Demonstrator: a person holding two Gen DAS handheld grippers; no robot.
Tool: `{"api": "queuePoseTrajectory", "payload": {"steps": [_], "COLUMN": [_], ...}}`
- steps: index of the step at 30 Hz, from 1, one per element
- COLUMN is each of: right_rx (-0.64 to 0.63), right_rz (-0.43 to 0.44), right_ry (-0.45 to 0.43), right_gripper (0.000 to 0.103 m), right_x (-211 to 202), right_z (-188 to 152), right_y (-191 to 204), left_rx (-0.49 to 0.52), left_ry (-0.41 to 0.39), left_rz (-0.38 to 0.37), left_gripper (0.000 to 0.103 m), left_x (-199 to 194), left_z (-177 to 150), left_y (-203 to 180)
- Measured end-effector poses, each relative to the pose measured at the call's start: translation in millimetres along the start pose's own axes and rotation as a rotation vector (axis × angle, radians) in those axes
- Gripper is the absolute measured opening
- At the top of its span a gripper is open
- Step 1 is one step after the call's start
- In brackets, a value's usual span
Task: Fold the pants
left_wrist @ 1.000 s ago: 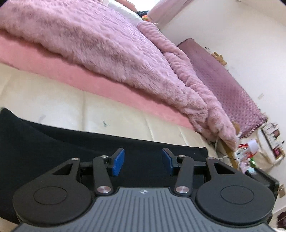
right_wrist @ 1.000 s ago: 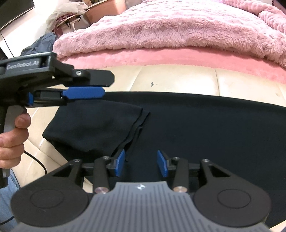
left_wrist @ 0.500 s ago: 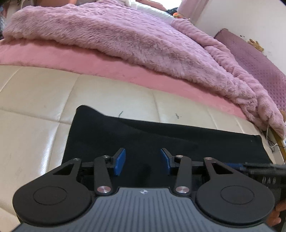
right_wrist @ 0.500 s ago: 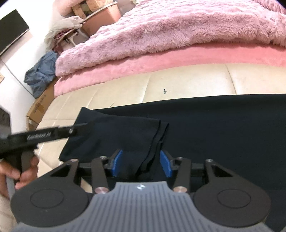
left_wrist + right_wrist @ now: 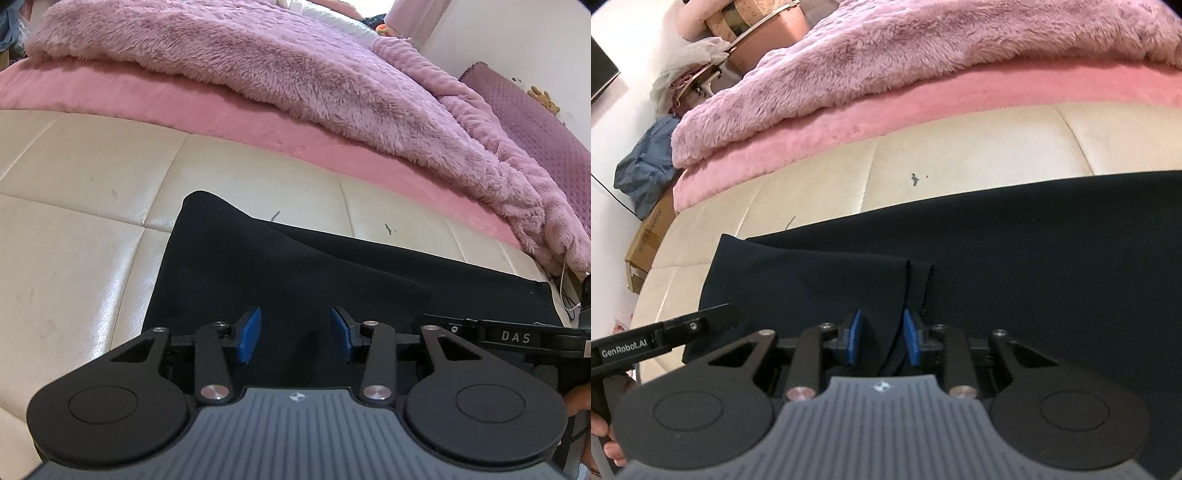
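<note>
Right wrist view: a wide bed fills the scene, its cream quilted mattress (image 5: pixel 960 155) stretching ahead of the claw, with a pink sheet (image 5: pixel 997 92) beyond that and a fluffy mauve blanket (image 5: pixel 923 40) heaped furthest away. Dark pants (image 5: pixel 1034 258) lie flat across the mattress, directly under and ahead of both claws, running far off to the right. To the left of the right claw (image 5: pixel 881 341), one end of the pants is already doubled over, making a smaller flap whose layered edge runs straight toward the claw.

The right claw's blue pads are closing, with that layered edge between them; they look near the cloth but not yet pressed on it. The left claw (image 5: pixel 294 336) stands about half open above the flap, nothing held, pants beneath and between its pads.

For a good grip, the right claw likely needs to catch every layer at the edge, not only the top one, and the left claw should probably take the same flap at a matching spot so the fold lifts level.

Room to move: bare mattress lies open ahead of and to the left of the claws. The blanket's hem sits well apart from the pants. The two claws are close beside each other, so crossing paths is the main risk. A cardboard box (image 5: pixel 646 243) and blue cloth bundle (image 5: pixel 646 162) sit off the bed, far left.
</note>
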State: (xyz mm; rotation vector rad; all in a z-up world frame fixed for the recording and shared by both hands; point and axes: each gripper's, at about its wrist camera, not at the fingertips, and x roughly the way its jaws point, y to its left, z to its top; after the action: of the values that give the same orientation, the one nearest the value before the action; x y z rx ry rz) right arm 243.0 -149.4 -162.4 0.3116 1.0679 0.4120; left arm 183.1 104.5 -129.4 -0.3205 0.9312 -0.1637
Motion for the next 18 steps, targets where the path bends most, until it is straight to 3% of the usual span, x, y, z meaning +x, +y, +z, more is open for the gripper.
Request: {"api": "queuePoseTrajectory", "payload": {"steps": [5,6,7,8,14,18], "right_rx": [0.0,-0.003,-0.008,-0.01,-0.074,-0.068], "right_rz": [0.005,0.007,0.007,0.007,-0.007,-0.065], "right_ry": [0.002,0.001,0.002,0.005,-0.07,-0.036], "right_gripper": [0.023,0.019,0.002,0.0,0.0,0.0], "right_x": [2.1,3.2,3.0,3.3,-22.5,-12.0], "right_z": [-1.0,-1.5,-1.9,-1.7,3.6,3.4], "right_y": [2.3,3.5,4.1,4.6,17.1,12.7], "left_rx": [0.001,0.0,-0.001,-0.002,0.012,0.067], "left_ry": [0.0,0.001,0.0,-0.001,-0.013,0.014], "left_rz": [0.001,0.002,0.003,0.004,0.002,0.028], "left_gripper": [0.049,0.049,0.049,0.049,0.049,0.049], "left_x": [0.1,0.3,0.1,-0.2,-1.3,10.5], "left_z": [-0.7,-0.9,-1.2,-1.6,1.0,-1.7], "left_y": [-0.9,-1.1,-1.4,-1.6,-6.2,-14.9]}}
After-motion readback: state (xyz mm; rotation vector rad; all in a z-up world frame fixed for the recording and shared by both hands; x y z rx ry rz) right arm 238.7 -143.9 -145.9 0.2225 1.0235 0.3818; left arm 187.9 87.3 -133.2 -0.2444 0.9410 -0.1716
